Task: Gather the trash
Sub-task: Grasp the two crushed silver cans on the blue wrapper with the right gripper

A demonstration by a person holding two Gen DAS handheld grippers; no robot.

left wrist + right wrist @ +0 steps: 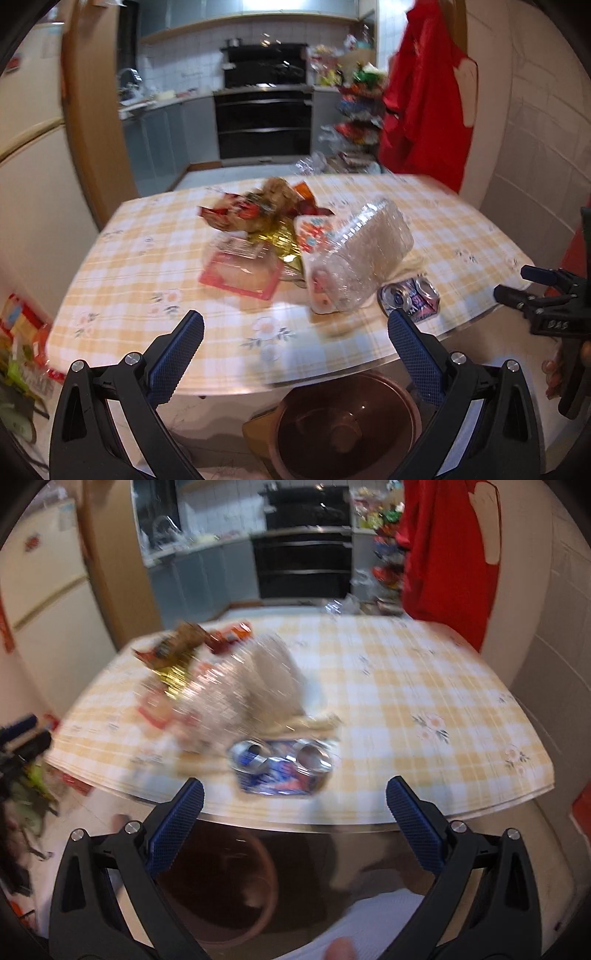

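We are hovering at the near edge of a kitchen table (pixel 122 266) covered in a yellow checked cloth, both tools short of the rubbish heaped on it, and we judge that the risks are starting here. The crushed can (pixel 282 766) is lying close to the table's near rim, just in front of the right gripper (pixel 295 801), so a glancing approach is likely to nudge it over the edge instead of into the brown bin (pixel 347 424) that is sitting on the floor below. The clear plastic clamshell (pixel 364 254) is leaning tilted against the pile and touching or almost touching the can; we suspect it is going to slide or spring away under a pinch, being light and slick. Behind it, the crumpled snack wrappers (pixel 255 210), a gold foil piece (pixel 277 240) and a pink-rimmed tray (pixel 240 275) are overlapping one another, so pulling one is probably going to drag the rest. Both views are blurring, which is making any aim uncertain. The left gripper (pixel 295 325) is showing its blue-padded fingers (pixel 177 350) spread wide, gripping nothing and touching nothing, poised over the table's front edge. The right gripper is likewise holding its fingers (pixel 413 830) far apart around empty air, the can lying between and beyond their tips without contact. All the trash is remaining on the table; we are seeing none in the bin, as far as its dim interior is letting us tell.
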